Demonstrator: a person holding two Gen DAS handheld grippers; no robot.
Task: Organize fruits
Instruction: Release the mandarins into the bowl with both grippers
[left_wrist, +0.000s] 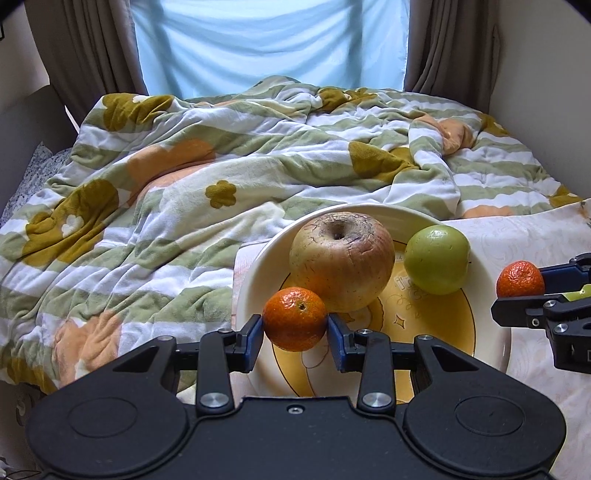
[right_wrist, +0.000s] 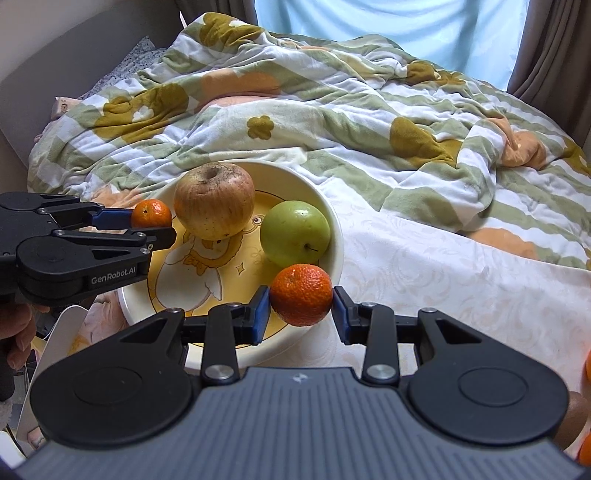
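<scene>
Each claw (left_wrist: 295, 326) (blue-padded) seemingly grips tangerine (left_wrist: 294, 318).

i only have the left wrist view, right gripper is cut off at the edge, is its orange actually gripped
Observer: Yes, the right gripper is shut on its orange, a blue pad on each side.
Operator: over the plate yet
Observer: Only at the near right rim of the plate, by the green apple.
Operator: more fruit on that side
Observer: Some orange fruit shows at the far right edge.
</scene>
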